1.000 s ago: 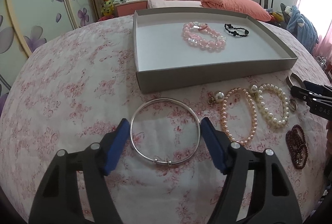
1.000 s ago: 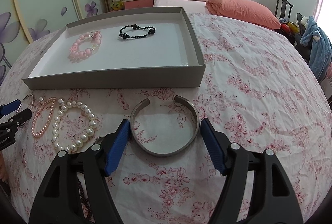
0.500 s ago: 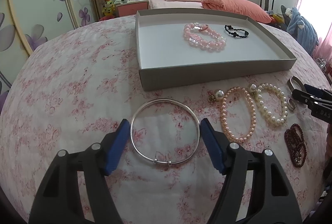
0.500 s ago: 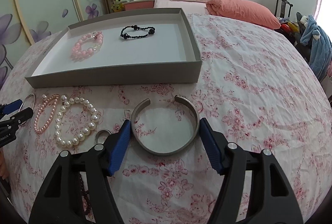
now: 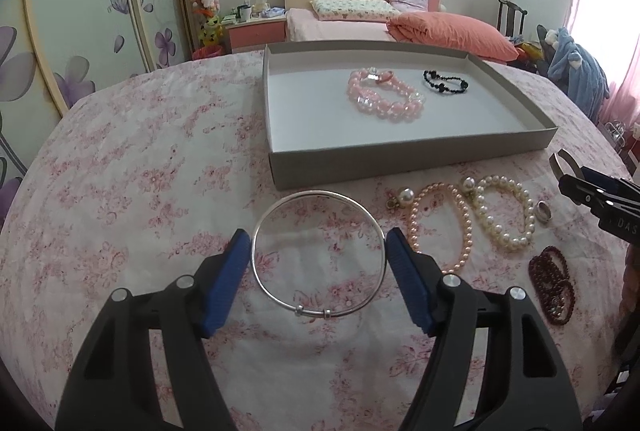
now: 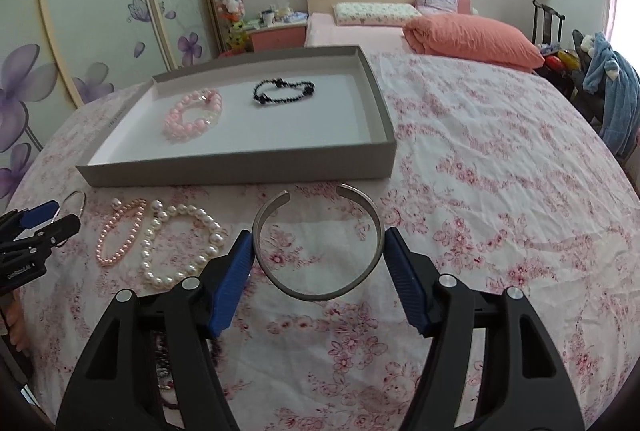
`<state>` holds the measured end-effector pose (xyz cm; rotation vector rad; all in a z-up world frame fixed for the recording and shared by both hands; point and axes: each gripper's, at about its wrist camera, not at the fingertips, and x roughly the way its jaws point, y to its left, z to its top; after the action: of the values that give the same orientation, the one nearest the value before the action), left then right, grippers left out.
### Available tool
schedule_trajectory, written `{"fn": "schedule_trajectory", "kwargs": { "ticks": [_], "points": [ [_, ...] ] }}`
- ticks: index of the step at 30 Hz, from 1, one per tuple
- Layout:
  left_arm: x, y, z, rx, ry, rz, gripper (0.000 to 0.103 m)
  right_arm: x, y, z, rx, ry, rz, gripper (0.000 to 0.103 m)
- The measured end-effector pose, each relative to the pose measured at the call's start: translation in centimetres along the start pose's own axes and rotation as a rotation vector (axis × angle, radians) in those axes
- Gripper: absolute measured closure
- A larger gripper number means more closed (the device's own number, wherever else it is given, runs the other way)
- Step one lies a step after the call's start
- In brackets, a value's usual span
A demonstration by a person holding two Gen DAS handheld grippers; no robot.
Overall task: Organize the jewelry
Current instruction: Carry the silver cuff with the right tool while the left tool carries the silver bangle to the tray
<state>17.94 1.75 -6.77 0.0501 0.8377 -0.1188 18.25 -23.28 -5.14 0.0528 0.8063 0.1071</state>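
Spanning the silver bangle (image 5: pixel 320 314), the left gripper (image 5: pixel 318 251) is held low over the floral cloth (image 5: pixel 140 191). Its 2 blue-padded fingers (image 5: pixel 228 283) are set wide, and 1 pad is seen against each outer side of the ring, so the bangle is gripped across its full width. The bangle is kept just in front of the near wall of the grey tray (image 5: pixel 400 163).

The right gripper (image 6: pixel 319 251) is placed likewise around the open silver cuff (image 6: pixel 320 296). Its fingers are spread wide and pressed to the 2 sides of the cuff, whose gap is turned toward the tray. Whether either piece is lifted clear of the cloth cannot be told.

Inside the tray, 2 pieces are laid on the white floor: a pink bead bracelet (image 5: pixel 384 99) and, just beside it, a black bead bracelet (image 5: pixel 444 86).

On the cloth between the 2 grippers, a pink pearl strand (image 5: pixel 464 231) and a white pearl bracelet (image 5: pixel 504 239) are laid side by side, touching or nearly so. A small pearl charm (image 5: pixel 406 196) is seen next to the pink strand, a metal ring (image 5: pixel 543 211) beside the white pearls, and a dark red bead bracelet (image 5: pixel 554 287) nearer the camera.
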Motion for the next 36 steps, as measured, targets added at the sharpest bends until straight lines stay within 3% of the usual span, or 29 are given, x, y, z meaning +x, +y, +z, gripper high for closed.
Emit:
{"fn": "schedule_trajectory", "kwargs": {
  "ticks": [18,36],
  "points": [
    [-3.8,-1.9,1.1,0.000,-0.111,-0.044,0.035,-4.6,2.2,1.1,-0.039,-0.178,0.051,0.037],
    [-7.7,-3.5,3.2,-0.005,-0.281,-0.059,0.035,-8.7,3.8,2.0,-0.093,-0.428,0.026,0.037]
  ]
}}
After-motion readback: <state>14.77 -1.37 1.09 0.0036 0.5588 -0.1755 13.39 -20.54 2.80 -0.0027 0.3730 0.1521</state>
